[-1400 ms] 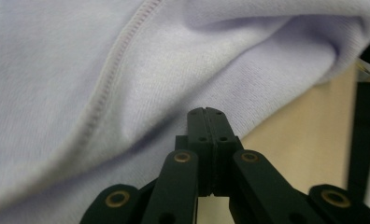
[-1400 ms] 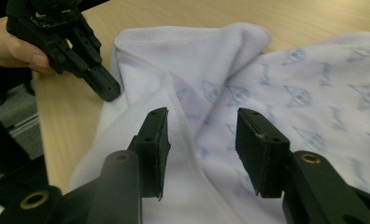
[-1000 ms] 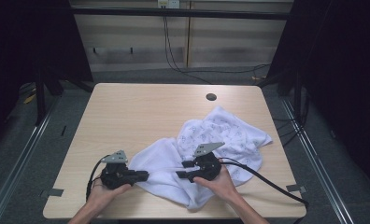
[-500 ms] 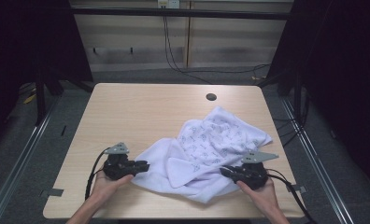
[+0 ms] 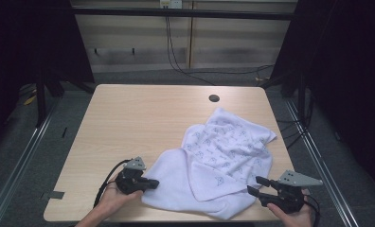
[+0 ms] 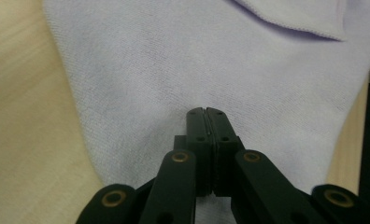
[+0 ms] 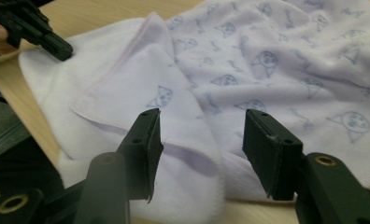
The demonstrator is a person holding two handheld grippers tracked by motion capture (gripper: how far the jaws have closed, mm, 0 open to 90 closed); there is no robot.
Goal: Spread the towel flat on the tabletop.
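A light wooden table [image 5: 143,123] seen from above, with a white towel [image 5: 214,175] lying crumpled across its near right part. The towel's upper layer carries a faint blue print (small animal faces, as far as can be told), while its plain side is turned up toward the near left. The left gripper [image 5: 153,183], held in the person's left hand [image 5: 111,198], rests at the towel's left edge; in the left gripper view its jaws are pressed together with the tips against the plain cloth, though whether any fabric is caught between them cannot be told. The right gripper [image 5: 254,185], held in the right hand [image 5: 292,218], sits at the near right corner of the table, jaws spread wide and pointing at the towel's near folded edge without touching it.
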